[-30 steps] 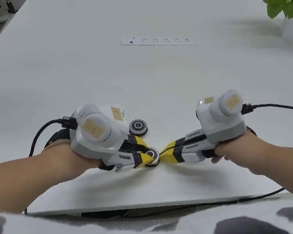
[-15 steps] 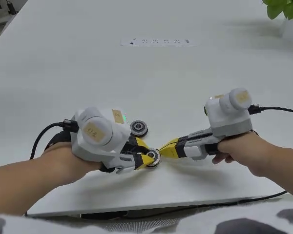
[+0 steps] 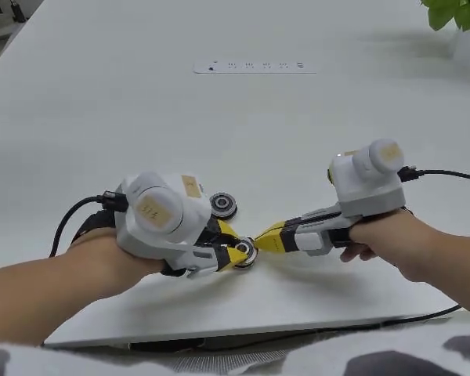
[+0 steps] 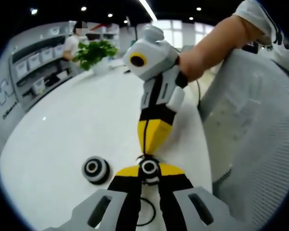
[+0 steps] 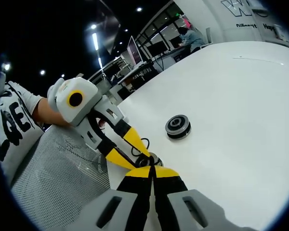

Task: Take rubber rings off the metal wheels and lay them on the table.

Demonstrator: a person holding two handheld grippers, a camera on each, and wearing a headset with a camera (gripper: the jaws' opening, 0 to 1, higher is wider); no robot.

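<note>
1. The metal wheel (image 3: 245,251) sat at the near edge of the table (image 3: 219,125), clamped between the yellow jaw tips of the left gripper (image 3: 236,254).
2. The right gripper (image 3: 260,239) met the wheel's rim from the other side with its jaws pressed together. Whether they pinched the rubber ring could not be made out.
3. In the left gripper view, a thin black loop (image 4: 145,213) lay on the table under that gripper's jaws.
4. A second wheel (image 3: 222,205) lay flat just beyond the left gripper, apart from both tools.
5. A tan label (image 3: 147,208) on the left gripper's body carried marks too small to read.
6. Farther back lay a white power strip (image 3: 254,67), its markings unreadable.
7. A large "W" (image 4: 2,91) showed on the wall in the left gripper view, and a green plant (image 3: 453,11) stood at the far right corner.
</note>
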